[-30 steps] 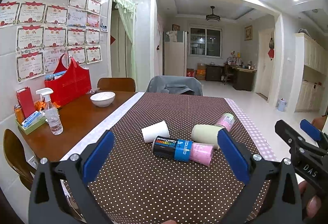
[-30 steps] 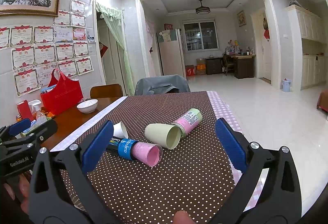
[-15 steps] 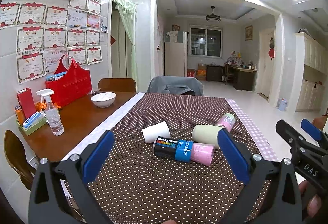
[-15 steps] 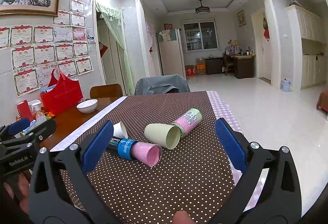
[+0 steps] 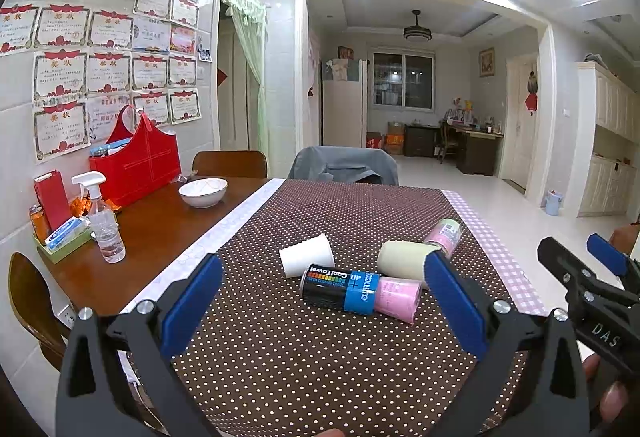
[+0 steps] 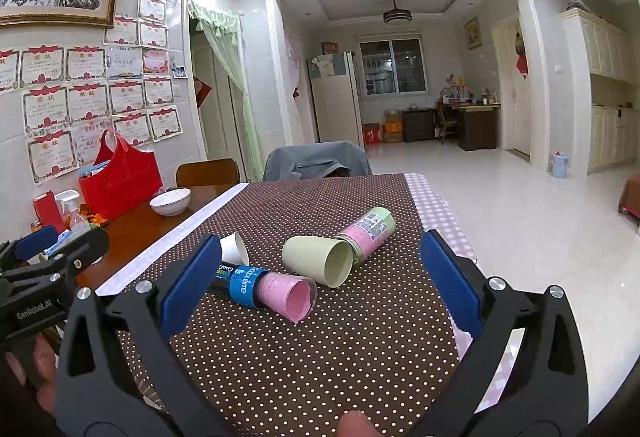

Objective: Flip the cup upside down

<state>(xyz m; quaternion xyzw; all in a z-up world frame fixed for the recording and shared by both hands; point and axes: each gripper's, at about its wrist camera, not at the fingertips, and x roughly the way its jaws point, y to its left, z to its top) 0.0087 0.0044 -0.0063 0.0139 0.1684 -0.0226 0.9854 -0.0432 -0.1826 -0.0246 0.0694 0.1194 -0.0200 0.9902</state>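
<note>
Several cups and tubes lie on their sides on the brown dotted tablecloth (image 5: pixel 320 357). A white paper cup (image 5: pixel 307 256) lies left; it also shows in the right wrist view (image 6: pixel 235 248). A pale green cup (image 5: pixel 402 259) lies right, its mouth facing the right wrist camera (image 6: pixel 318 265). A black, blue and pink tube (image 5: pixel 360 293) lies in front (image 6: pixel 266 287). A pink and green can (image 5: pixel 443 235) lies behind (image 6: pixel 370 231). My left gripper (image 5: pixel 320 301) is open and empty, short of them. My right gripper (image 6: pixel 316 281) is open and empty too.
On the bare wooden table at the left stand a white bowl (image 5: pixel 203 192), a spray bottle (image 5: pixel 102 223), a red bag (image 5: pixel 136 161) and a small tray of items (image 5: pixel 60 237). A chair draped in grey cloth (image 5: pixel 344 165) stands at the far end. The table's right edge drops to the tiled floor (image 6: pixel 540 217).
</note>
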